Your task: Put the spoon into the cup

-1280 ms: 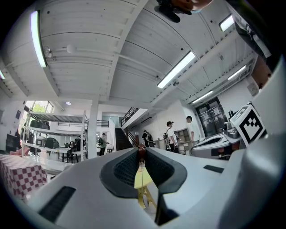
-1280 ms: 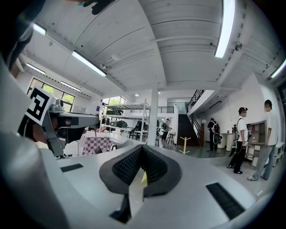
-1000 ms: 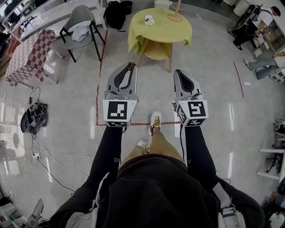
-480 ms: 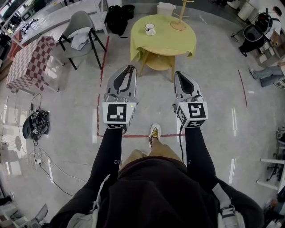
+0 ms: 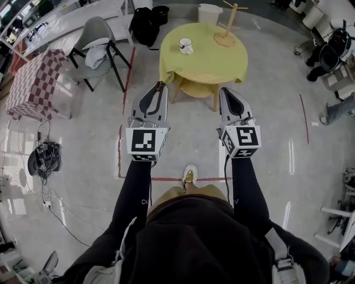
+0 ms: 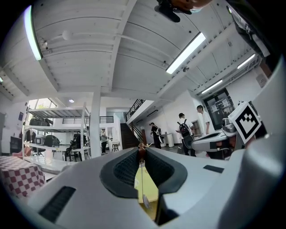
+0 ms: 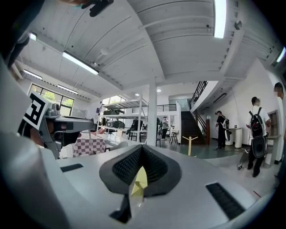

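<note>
Left tongs point(image 6: 141, 147) pinch a slim metal spoon point(image 6: 145, 201), perhaps wooden-tipped.

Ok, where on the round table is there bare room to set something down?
The table's yellow cloth is bare over its whole near half, in front of the white cup and the wooden stand. A bare strip also separates those two. The far part, where both stand, is the only crowded bit.

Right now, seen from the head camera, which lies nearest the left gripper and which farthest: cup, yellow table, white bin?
From the left gripper:
1. yellow table, its near edge just ahead.
2. cup, on the table's left part.
3. white bin, beyond the table's far edge.
</note>
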{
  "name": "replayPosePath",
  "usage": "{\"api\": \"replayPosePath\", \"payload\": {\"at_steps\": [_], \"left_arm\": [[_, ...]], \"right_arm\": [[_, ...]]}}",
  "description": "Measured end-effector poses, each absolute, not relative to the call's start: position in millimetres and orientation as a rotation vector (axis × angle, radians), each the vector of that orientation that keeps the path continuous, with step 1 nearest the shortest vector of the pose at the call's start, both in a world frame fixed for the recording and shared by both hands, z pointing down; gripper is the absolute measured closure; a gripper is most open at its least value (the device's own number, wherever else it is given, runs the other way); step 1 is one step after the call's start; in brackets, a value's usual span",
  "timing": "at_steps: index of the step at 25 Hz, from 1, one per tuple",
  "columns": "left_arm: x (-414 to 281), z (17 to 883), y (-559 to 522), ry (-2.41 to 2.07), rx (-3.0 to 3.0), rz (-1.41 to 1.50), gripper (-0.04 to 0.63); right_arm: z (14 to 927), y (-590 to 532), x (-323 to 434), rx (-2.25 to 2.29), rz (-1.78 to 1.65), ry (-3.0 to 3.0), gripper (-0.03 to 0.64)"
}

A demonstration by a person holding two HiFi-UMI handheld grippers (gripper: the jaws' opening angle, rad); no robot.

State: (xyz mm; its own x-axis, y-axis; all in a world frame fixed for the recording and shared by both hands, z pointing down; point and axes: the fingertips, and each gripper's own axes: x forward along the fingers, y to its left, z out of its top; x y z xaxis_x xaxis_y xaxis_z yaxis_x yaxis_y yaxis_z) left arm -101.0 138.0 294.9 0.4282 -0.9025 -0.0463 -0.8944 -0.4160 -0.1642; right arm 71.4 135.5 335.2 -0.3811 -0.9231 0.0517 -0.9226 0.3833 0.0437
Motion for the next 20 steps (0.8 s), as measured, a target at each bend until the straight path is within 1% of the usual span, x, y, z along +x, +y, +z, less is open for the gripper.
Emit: {"api": "replayPosePath", "payload": {"at_steps": [9, 20], "left_arm": [[-72.7, 296.9, 81.0, 1.606, -2.498, -0.067, 0.543], [-61.8, 299.2, 41.4, 1.608, -2.507, -0.061, 0.543]], "right_arm": [[338.2, 77.2, 92.1, 1.684, -0.033, -2.583, 0.591], [341.5, 40.7, 100.8, 1.679, -0.032, -2.604, 0.591]]}}
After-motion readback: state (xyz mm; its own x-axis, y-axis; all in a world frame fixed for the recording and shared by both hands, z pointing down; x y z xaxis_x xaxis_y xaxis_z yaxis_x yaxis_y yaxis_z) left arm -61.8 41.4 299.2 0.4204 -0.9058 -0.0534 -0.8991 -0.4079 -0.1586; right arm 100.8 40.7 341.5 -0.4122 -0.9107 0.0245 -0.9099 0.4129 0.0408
